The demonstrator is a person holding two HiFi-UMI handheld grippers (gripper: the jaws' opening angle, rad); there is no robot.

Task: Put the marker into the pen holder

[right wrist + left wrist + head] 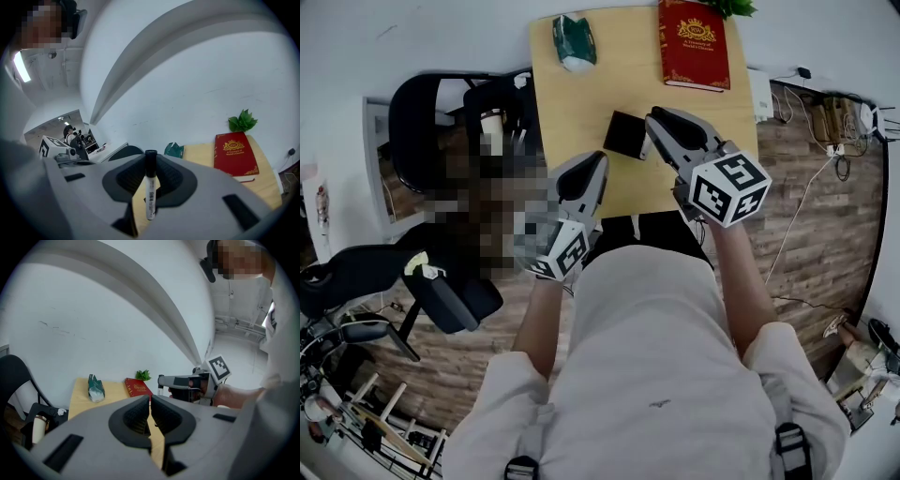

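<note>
We find the marker clamped in the right gripper. In the right gripper view it stands upright between the two jaws, black cap at the top and white printed barrel below. The jaws are drawn in against the barrel from either side. The marker is off the table and is not in the pen holder.

In the head view the pen holder is a black square box standing on the near half of the light wooden table. The right gripper has its tips just beside the holder's right edge. We cannot tell its height above the table, and the marker itself cannot be made out in this view.

The right forearm reaches forward from the body, with the gripper pointing up and left towards the holder and its tag cube nearest the person.

The left gripper has its jaws brought together to a thin slit and has nothing between them. In the head view the left gripper sits over the near edge of the table, left of the holder and apart from it.

At the far end of the table lie a red book and a green packet, both well apart from the holder.
</note>
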